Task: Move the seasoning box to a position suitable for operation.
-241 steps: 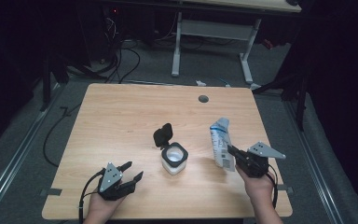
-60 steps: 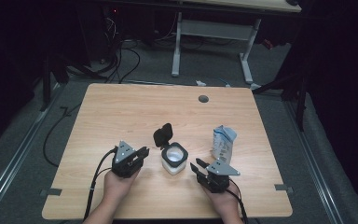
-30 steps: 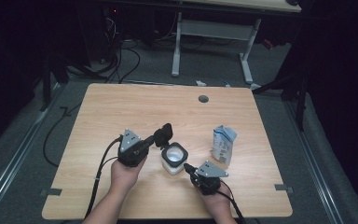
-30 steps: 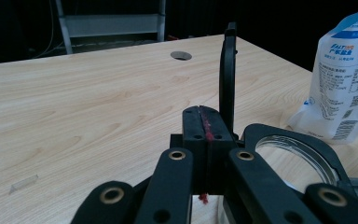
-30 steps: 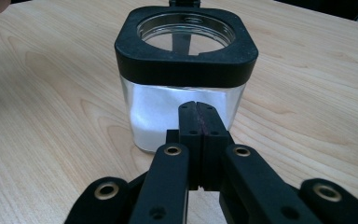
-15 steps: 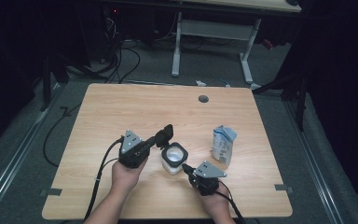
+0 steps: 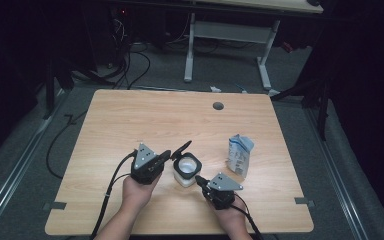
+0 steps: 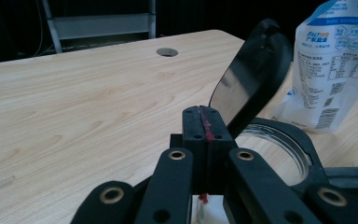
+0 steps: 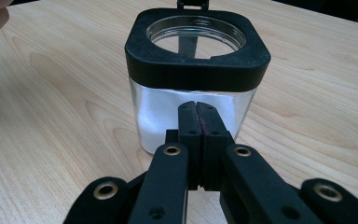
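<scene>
The jar (image 7: 186, 170) under inspection is a square-shouldered clear container with a thick black collar around a round mouth; in my right gripper view its lower body shows white contents behind the clear wall. Its black hinged lid (image 7: 181, 149) stands open, tilted up and away from the mouth on the side toward my left gripper. The jar stands upright on the table (image 7: 130, 115), in the near middle part of the wooden top, between my two grippers. My left gripper (image 7: 166, 156) has its jaws pressed together with nothing pinched between them; its tip sits just beside the raised lid, and I cannot tell whether it touches the lid. My right gripper (image 7: 198, 179) likewise has its jaws pressed together and empty; its tip points at the jar's near wall, low on the clear body, very close to it, and contact cannot be confirmed. To the right of the jar, well apart from it, a white and blue printed pouch (image 7: 240, 154) stands upright on the table. Farther back a round cable hole (image 7: 218, 106) is set in the tabletop. Count: one jar, one lid, one pouch, two grippers, one hole, one table.
</scene>
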Demonstrator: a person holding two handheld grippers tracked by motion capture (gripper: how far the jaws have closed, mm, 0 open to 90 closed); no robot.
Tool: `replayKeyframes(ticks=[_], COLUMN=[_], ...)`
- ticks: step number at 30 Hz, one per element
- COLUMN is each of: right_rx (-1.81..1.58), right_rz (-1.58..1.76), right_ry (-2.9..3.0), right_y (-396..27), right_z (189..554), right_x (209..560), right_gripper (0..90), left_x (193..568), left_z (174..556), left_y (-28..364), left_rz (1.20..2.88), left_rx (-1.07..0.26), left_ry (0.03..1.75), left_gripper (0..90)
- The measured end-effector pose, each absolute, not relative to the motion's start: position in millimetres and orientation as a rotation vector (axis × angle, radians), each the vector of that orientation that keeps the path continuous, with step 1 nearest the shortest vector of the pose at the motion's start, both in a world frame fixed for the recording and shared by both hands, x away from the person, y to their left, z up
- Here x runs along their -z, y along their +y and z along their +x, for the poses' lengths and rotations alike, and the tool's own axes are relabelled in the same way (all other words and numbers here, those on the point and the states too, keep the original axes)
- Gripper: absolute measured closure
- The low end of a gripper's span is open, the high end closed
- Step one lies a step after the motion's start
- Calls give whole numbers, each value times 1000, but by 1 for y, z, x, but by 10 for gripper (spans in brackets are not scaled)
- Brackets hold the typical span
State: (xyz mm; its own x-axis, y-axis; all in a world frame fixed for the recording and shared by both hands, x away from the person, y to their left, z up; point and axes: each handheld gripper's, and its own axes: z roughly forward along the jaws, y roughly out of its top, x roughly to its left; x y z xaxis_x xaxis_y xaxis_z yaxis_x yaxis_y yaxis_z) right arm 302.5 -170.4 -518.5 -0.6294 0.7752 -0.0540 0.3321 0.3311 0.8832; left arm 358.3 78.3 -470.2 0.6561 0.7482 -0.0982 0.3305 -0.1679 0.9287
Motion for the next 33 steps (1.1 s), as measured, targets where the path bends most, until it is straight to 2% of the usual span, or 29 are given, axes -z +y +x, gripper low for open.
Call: replayKeyframes(ticks=[10, 22, 33], right_rx=[-1247, -1237, -1231], right_rz=[971, 972, 994], right_ry=[2130, 2135, 2124], right_y=[-170, -171, -180], right_z=[302, 301, 300], right_x=[519, 521, 522], right_gripper=[889, 886, 885], left_x=[482, 498, 522], left_z=[349, 338, 326], left_y=[69, 81, 73], left_rz=[1786, 1783, 1857], left_rx=[-451, -444, -410], left_ry=[844, 871, 881], left_gripper=[899, 898, 899])
